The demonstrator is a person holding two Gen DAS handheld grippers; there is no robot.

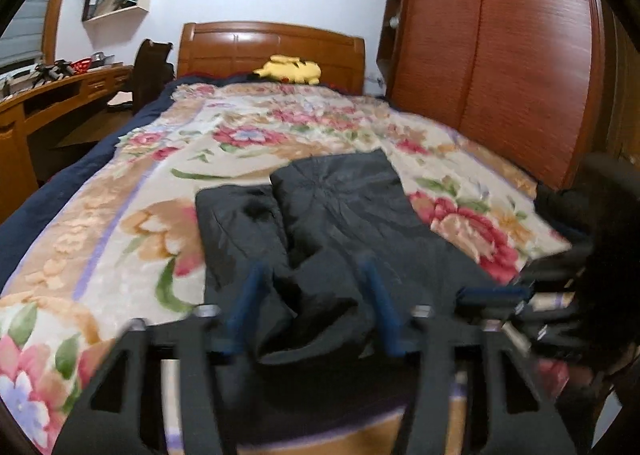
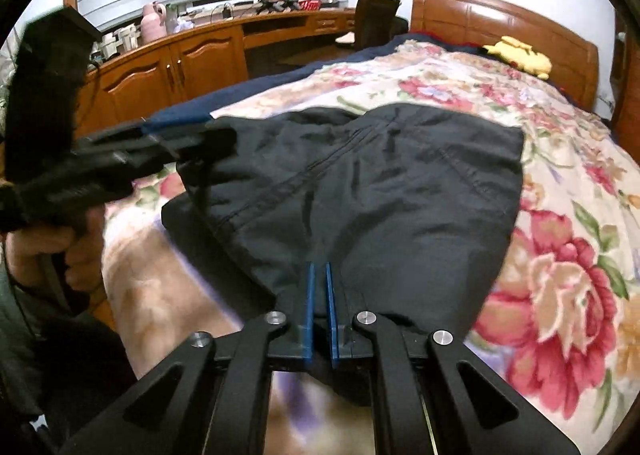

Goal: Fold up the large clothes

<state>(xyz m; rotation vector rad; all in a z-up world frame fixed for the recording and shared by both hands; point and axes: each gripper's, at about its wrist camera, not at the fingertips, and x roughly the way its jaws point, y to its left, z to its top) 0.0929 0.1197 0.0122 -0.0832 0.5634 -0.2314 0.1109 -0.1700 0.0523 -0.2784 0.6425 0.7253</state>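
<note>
The dark garment lies centre frame on the floral bed. The right claw is pressed together on its near hem, while the left claw stands partly spread astride a bunched fold. With only that side held, lifting could skew the fold or drag the cloth.

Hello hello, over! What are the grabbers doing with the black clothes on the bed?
Right gripper jaws shut on the black garment's near edge. Left gripper jaws around bunched fabric, grip unclear. Garment partly folded on the floral blanket. Nothing in the way.
</note>
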